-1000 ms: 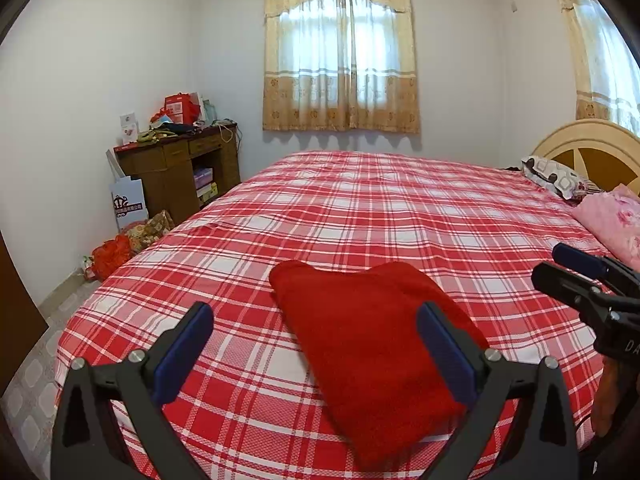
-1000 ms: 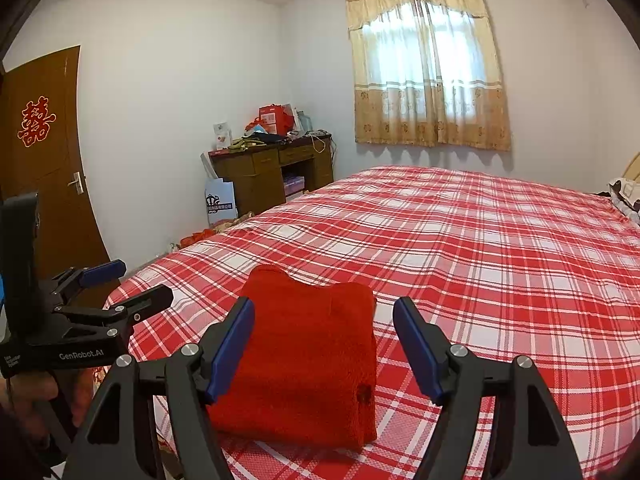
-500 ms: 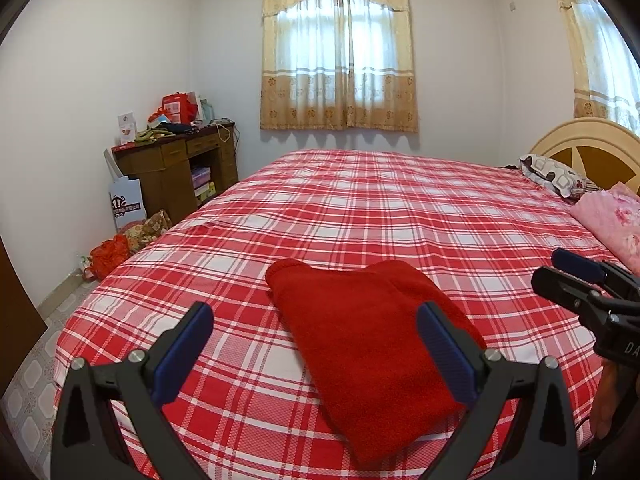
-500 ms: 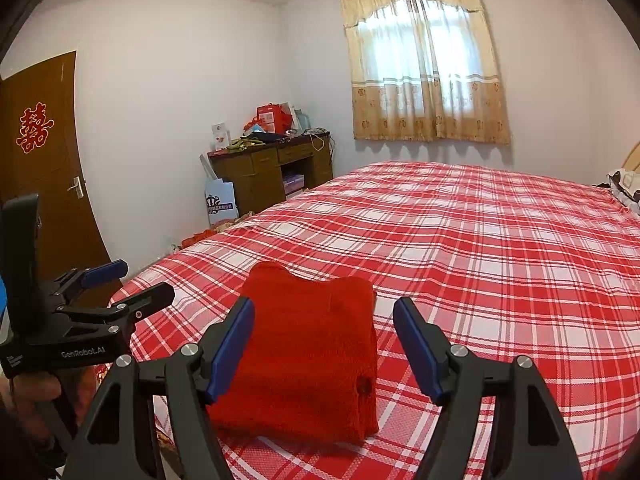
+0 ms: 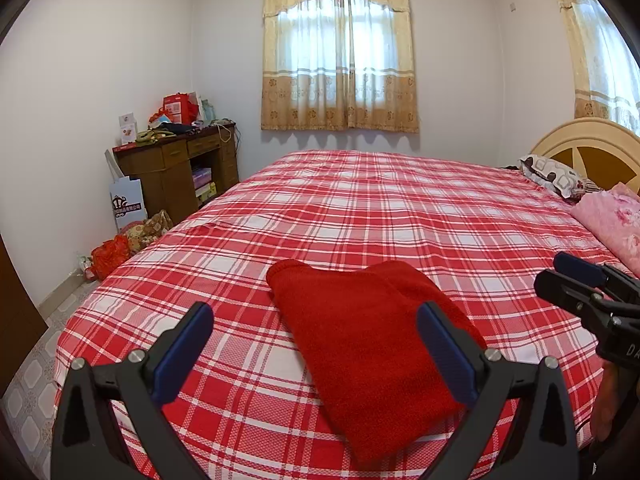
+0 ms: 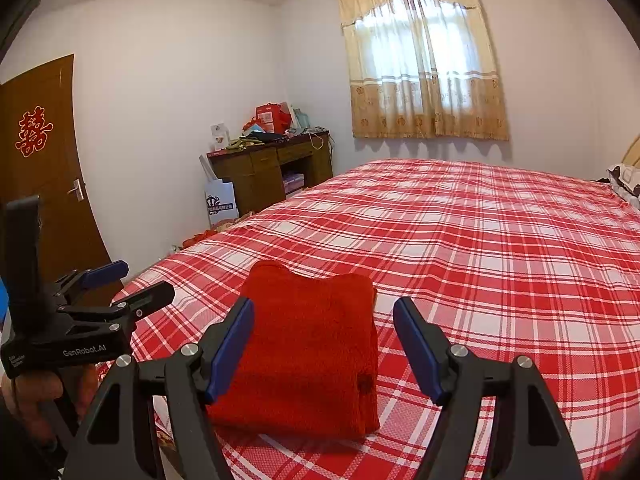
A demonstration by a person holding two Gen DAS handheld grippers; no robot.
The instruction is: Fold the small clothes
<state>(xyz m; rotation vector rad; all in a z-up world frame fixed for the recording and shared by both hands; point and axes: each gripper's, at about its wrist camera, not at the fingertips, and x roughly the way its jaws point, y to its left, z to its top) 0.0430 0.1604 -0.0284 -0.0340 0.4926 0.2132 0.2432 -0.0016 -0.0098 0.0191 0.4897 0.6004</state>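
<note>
A folded red knit garment (image 5: pixel 360 344) lies flat near the front edge of the bed; it also shows in the right wrist view (image 6: pixel 308 348). My left gripper (image 5: pixel 316 344) is open and empty, held just short of the garment, above the bed's edge. My right gripper (image 6: pixel 324 344) is open and empty, also in front of the garment. Each gripper shows at the side of the other's view: the right gripper (image 5: pixel 576 284) and the left gripper (image 6: pixel 128 284). Neither touches the cloth.
The bed has a red and white plaid sheet (image 5: pixel 380 208). Pillows (image 5: pixel 556 176) and a pink quilt (image 5: pixel 612 220) lie by the headboard at right. A wooden desk (image 5: pixel 176 168) with clutter and bags on the floor (image 5: pixel 120 248) stand at left. A brown door (image 6: pixel 40 168) is at far left.
Both views have shifted slightly; the grippers have drawn back a little from the garment. The garment lies still and both grippers stay open.
</note>
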